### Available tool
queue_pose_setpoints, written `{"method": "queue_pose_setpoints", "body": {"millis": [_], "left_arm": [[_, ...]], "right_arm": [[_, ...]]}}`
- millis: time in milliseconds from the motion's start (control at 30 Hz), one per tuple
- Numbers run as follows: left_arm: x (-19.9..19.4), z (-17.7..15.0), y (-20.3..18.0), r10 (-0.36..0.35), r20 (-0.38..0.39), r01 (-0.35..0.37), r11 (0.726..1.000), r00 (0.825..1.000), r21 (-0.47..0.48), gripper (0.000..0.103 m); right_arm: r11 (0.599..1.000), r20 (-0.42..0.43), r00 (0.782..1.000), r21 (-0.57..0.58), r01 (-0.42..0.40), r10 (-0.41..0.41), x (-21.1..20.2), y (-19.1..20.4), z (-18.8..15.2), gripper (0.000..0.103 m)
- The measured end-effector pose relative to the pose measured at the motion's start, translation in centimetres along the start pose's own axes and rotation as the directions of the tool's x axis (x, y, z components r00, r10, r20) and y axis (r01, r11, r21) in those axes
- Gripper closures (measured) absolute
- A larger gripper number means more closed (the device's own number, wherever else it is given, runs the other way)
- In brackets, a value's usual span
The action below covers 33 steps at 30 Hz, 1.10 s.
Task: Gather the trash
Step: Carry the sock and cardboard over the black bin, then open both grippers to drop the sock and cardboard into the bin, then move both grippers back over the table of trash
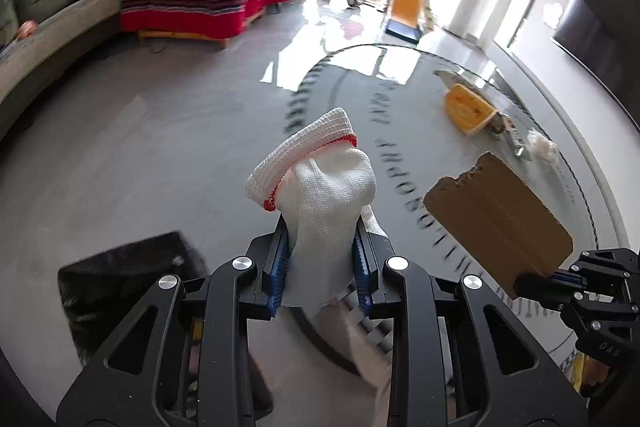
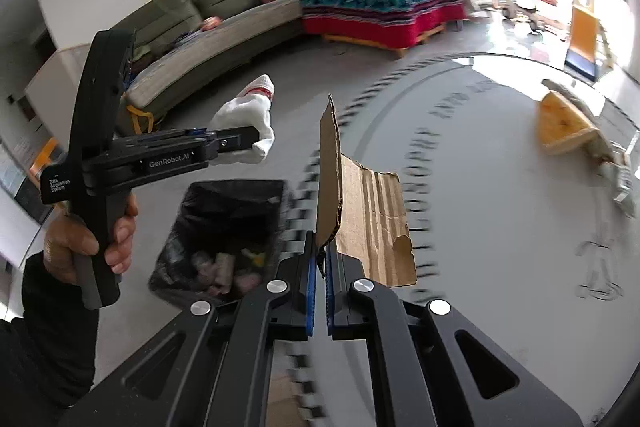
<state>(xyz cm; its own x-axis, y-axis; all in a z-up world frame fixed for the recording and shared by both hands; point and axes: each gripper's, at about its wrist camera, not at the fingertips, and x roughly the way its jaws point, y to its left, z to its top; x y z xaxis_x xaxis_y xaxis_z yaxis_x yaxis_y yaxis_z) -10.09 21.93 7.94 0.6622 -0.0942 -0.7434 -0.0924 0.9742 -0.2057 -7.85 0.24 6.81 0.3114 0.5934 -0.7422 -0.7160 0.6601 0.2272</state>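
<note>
Both pieces of trash are picked up and in carriage toward the bin: the left gripper (image 1: 322,259) is clamped on a white knit glove (image 1: 320,183), and the right gripper (image 2: 321,263) is pinched tight on the edge of a torn cardboard piece (image 2: 368,211). The black-lined trash bin (image 2: 224,239) stands on the floor down to the left, beside the round grey table (image 1: 440,99). The next move, I judge, calls for bringing each gripper over the bin mouth and releasing, while a yellow wrapper (image 1: 468,109) and other scraps remain on the table.

A knitted white cloth glove (image 1: 320,195) and torn, matt corrugated cardboard (image 2: 372,223) above a glossy grey floor (image 1: 140,147); the bin (image 2: 224,227) wears shiny black plastic.
</note>
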Motion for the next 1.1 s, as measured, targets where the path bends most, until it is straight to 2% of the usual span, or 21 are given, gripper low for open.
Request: {"method": "queue_pose_setpoints", "body": {"millis": [133, 300, 400, 500, 533, 567, 600, 633, 700, 800, 867, 1000, 1100], "left_arm": [[-2.2, -2.6, 3.6, 0.051, 0.008, -0.051, 0.997, 0.999, -0.055, 0.073], [-5.1, -6.2, 8.9, 0.157, -0.001, -0.156, 0.978, 0.988, -0.138, 0.073], [-6.2, -8.4, 12.7, 0.214, -0.026, -0.215, 0.954, 0.976, -0.209, 0.073], [-6.9, -10.7, 16.4, 0.284, -0.068, -0.291, 0.913, 0.956, -0.285, 0.073], [-7.1, -11.2, 17.2, 0.288, -0.074, -0.296, 0.905, 0.955, -0.306, 0.067], [-7.4, -11.7, 18.0, 0.298, -0.079, -0.307, 0.891, 0.951, -0.334, 0.036], [-7.5, -12.0, 18.4, 0.317, -0.088, -0.327, 0.878, 0.944, -0.351, 0.011], [-7.9, -12.4, 18.9, 0.369, -0.084, -0.372, 0.849, 0.926, -0.374, 0.006], [-8.3, -12.9, 19.5, 0.399, -0.084, -0.399, 0.829, 0.913, -0.392, 0.006], [-8.2, -13.5, 20.5, 0.373, -0.097, -0.376, 0.816, 0.923, -0.44, 0.006], [-8.0, -13.6, 20.7, 0.352, -0.092, -0.354, 0.817, 0.931, -0.455, 0.006], [-7.6, -13.3, 20.0, 0.319, -0.09, -0.325, 0.836, 0.943, -0.441, 0.006], [-7.2, -12.8, 19.3, 0.271, -0.084, -0.28, 0.857, 0.959, -0.433, 0.006]], "right_arm": [[0.996, -0.038, 0.996, -0.041, -0.081, 0.079, 1.8, 4.0, 0.2, 0.098], [0.975, -0.114, 0.975, -0.096, -0.201, 0.189, 5.0, 9.4, 0.6, 0.098], [0.958, -0.183, 0.956, -0.129, -0.256, 0.231, 7.9, 13.0, 0.7, 0.098], [0.949, -0.239, 0.937, -0.126, -0.29, 0.254, 10.3, 15.4, 0.9, 0.098], [0.951, -0.262, 0.932, -0.116, -0.286, 0.248, 11.7, 16.4, 1.0, 0.097], [0.955, -0.294, 0.927, -0.111, -0.275, 0.233, 12.9, 17.1, 1.1, 0.083], [0.958, -0.325, 0.92, -0.108, -0.266, 0.219, 13.7, 17.6, 1.1, 0.048], [0.963, -0.34, 0.919, -0.101, -0.249, 0.202, 14.6, 18.1, 1.1, 0.04], [0.965, -0.317, 0.928, -0.108, -0.24, 0.195, 14.9, 18.5, 1.0, 0.04], [0.963, -0.322, 0.926, -0.113, -0.243, 0.195, 14.8, 18.7, 0.3, 0.04], [0.964, -0.318, 0.928, -0.108, -0.241, 0.196, 14.4, 18.3, 0.1, 0.04], [0.966, -0.302, 0.932, -0.1, -0.238, 0.199, 13.9, 18.1, 0.2, 0.04], [0.968, -0.282, 0.939, -0.095, -0.231, 0.196, 13.2, 17.5, 0.3, 0.04]]}}
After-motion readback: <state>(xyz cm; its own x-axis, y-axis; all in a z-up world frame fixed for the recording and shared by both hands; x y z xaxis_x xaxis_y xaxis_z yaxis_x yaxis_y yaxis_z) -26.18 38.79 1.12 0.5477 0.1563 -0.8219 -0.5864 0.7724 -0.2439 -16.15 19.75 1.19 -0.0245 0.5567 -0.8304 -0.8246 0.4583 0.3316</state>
